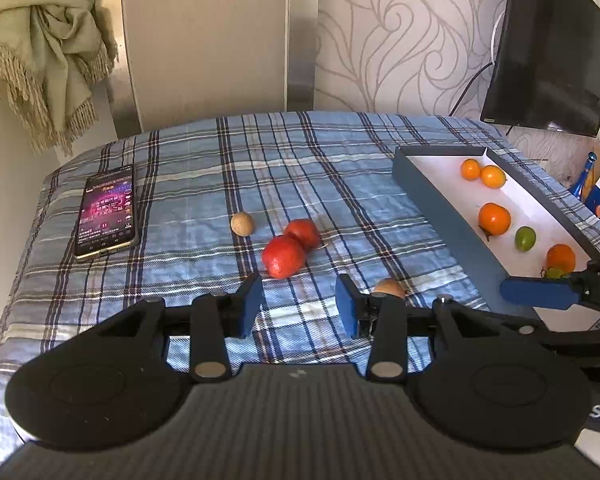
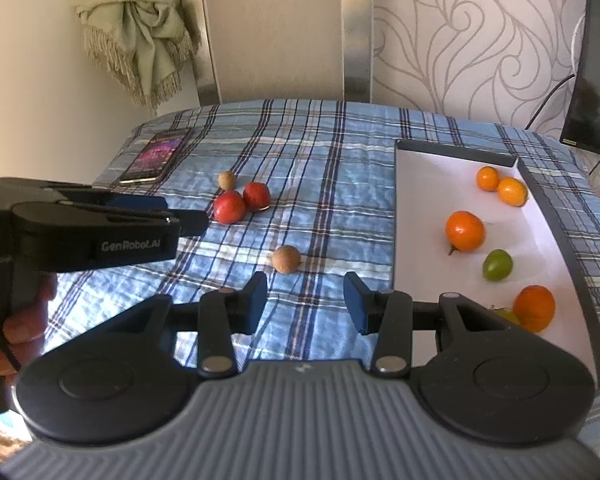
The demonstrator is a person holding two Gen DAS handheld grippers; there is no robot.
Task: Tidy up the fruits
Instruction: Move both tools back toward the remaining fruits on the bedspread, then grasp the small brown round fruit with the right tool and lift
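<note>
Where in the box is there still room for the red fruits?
The box is bare along its left side, between the left wall and the big orange, and at its far-left corner. It is crowded on the right: two small oranges, the green fruit and another orange. The red fruits wait on the cloth.

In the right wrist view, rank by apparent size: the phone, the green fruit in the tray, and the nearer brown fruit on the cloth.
1. Phone, largest though farthest.
2 and 3. Green fruit and nearer brown fruit look about alike; no ranking.
</note>
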